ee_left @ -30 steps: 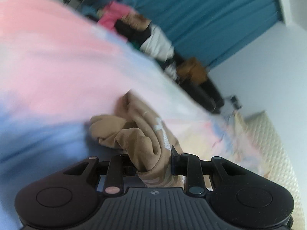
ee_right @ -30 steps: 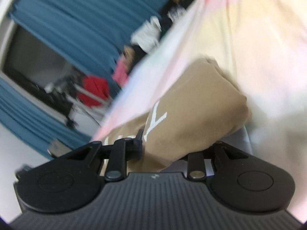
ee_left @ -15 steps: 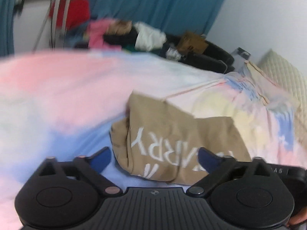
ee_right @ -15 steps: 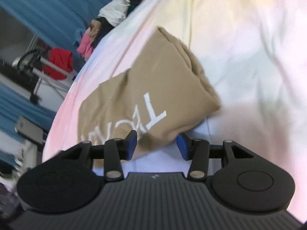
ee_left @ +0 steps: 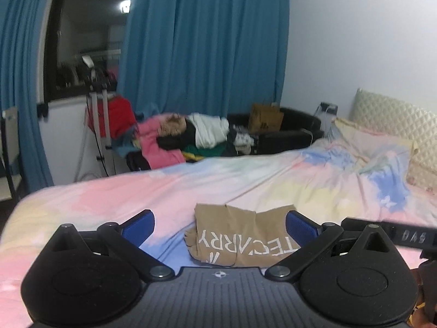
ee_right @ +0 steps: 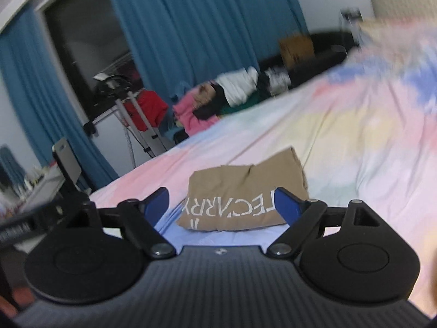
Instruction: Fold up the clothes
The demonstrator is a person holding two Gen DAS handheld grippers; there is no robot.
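Tan garment [ee_left: 243, 235] folded into a compact rectangle on the pastel bedsheet [ee_left: 109, 196], white lettering upward, one crease through the middle, a lumpy fold at its left end. From left to right: left gripper [ee_left: 220, 225] spread wide and holding nothing, right gripper [ee_right: 222, 202] likewise released and empty, both hovering just short of the bundle. Fold seemingly finished; next probably a light press to flatten that left end, or a reach toward the clothes pile [ee_left: 191, 136] beyond the bed.
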